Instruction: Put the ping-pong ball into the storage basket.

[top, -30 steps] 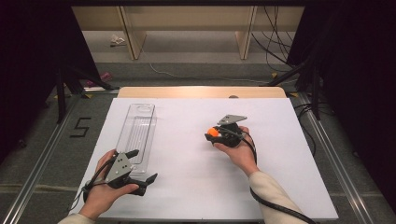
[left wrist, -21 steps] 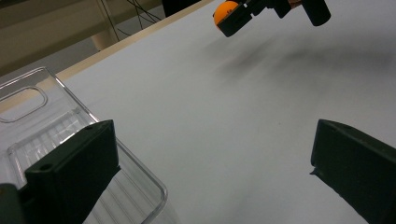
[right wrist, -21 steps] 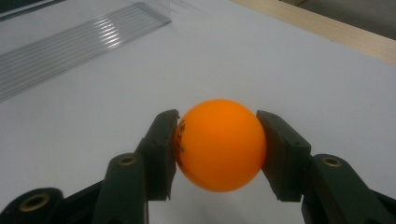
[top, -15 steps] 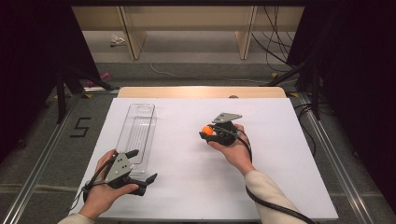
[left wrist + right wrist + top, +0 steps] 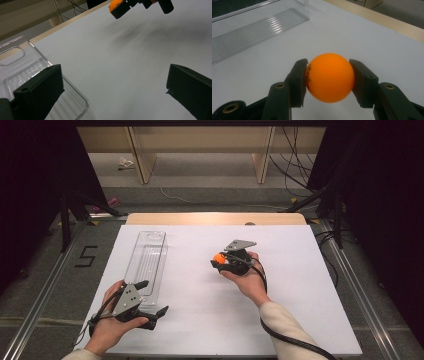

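Note:
An orange ball sits clamped between the two black jaws of my right gripper, which hangs a little above the white table top near its middle. The same orange ball points toward a clear plastic tray lying lengthwise at the left. In the left gripper view the ball and right gripper appear far off at the top. My left gripper rests near the front left, jaws wide apart and empty, one jaw over the tray's near corner.
The white sheet covers the table, with a wooden strip along its far edge. Cables and shelf legs stand on the floor beyond. A "5" mark lies on the floor at the left.
My right gripper has carried the orange ball leftward, toward the tray. The left gripper has stayed in place.

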`<state>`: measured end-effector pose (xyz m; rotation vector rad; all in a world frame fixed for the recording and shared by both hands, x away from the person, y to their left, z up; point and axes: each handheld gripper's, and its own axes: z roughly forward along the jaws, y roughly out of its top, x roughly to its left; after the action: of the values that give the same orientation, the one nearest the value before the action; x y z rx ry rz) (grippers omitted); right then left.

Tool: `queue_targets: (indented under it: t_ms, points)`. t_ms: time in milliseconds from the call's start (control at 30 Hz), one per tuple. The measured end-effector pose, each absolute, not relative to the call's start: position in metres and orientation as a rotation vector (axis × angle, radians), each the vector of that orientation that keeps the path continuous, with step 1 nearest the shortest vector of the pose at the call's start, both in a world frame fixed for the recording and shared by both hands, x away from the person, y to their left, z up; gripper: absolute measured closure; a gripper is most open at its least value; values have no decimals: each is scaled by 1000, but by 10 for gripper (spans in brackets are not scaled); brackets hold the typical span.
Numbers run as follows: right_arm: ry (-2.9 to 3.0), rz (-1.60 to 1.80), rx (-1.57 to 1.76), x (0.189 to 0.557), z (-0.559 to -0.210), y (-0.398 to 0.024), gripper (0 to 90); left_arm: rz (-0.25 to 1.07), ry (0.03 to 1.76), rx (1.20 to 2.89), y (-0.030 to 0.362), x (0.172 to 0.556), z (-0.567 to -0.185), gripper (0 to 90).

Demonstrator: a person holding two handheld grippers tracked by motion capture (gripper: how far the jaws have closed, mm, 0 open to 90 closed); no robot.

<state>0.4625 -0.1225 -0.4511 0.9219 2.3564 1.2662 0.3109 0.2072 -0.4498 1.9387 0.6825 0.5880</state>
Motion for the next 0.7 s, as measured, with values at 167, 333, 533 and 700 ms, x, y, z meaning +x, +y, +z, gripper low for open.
queue_targets:
  t_ms: [167,333,533,700]
  points:
    - [2355,1273,915,463,-450,-120,513,588,682,1938,207,311,-450,6]
    - [2356,1274,910,463,-449,-117,513,588,682,1938,207,311,-450,5]
    - [2356,1276,906,462,-449,-114,513,587,682,1938,207,311,-450,5]
    - [2357,1279,897,462,-448,-111,513,587,681,1938,207,311,-450,5]
